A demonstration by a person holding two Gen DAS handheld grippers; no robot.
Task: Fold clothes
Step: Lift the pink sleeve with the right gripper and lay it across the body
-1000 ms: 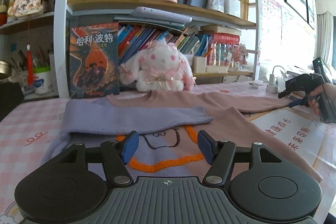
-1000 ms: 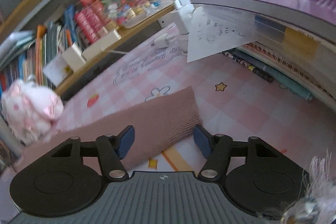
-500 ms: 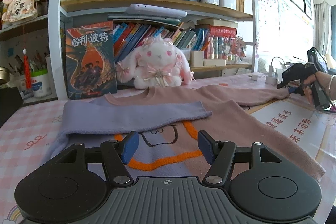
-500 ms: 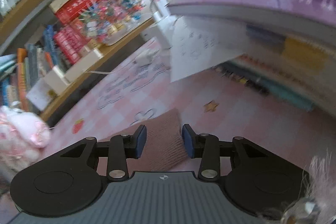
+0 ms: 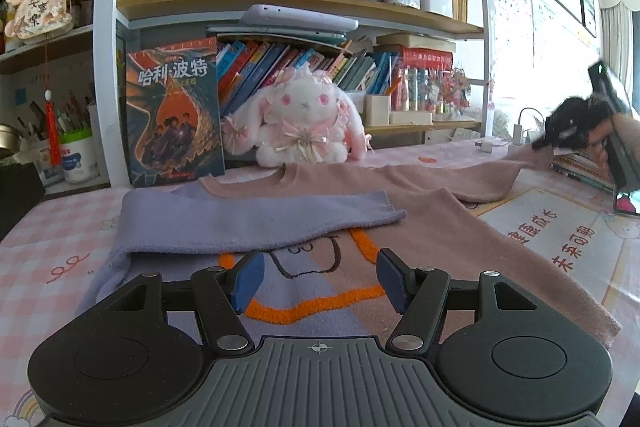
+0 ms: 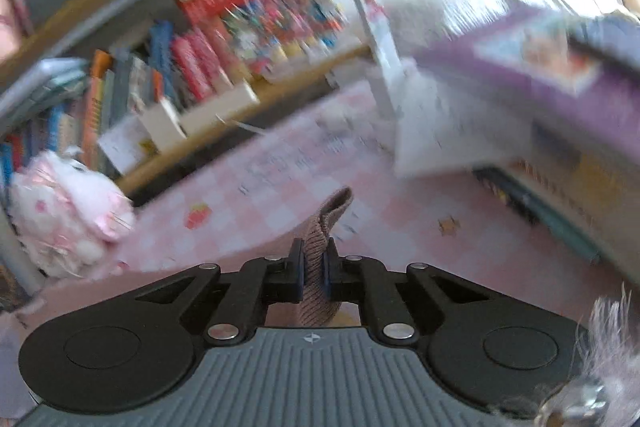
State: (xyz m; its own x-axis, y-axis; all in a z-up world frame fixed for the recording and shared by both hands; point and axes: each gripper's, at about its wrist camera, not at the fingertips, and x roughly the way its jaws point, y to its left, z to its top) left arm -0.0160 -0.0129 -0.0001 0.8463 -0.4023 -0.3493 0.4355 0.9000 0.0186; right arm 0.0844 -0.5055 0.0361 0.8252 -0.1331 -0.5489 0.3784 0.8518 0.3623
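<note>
R gripper (image 6: 314,273) is pinching the pink sleeve cuff (image 6: 326,223) tight betw its fingers, L gripper (image 5: 318,281) is hanging wide open w/ the sweater (image 5: 432,231) flat just ahead; I'd be sweeping the sleeve low across, w/o dragging the body.

readable text, left wrist view: upright book (image 5: 174,115) on the table beside the shelf post bears the cover title "哈利·波特" in pale blue; the line above it is too faint to read. hanging cloth charm (image 5: 39,2) at upper left carries dark characters "平安喜樂", partly unclear. white placemat (image 5: 560,239) at right shows red characters, legible in part as "健康成长" and "未来可期". right wrist view: blurred, nothing legible.
</note>
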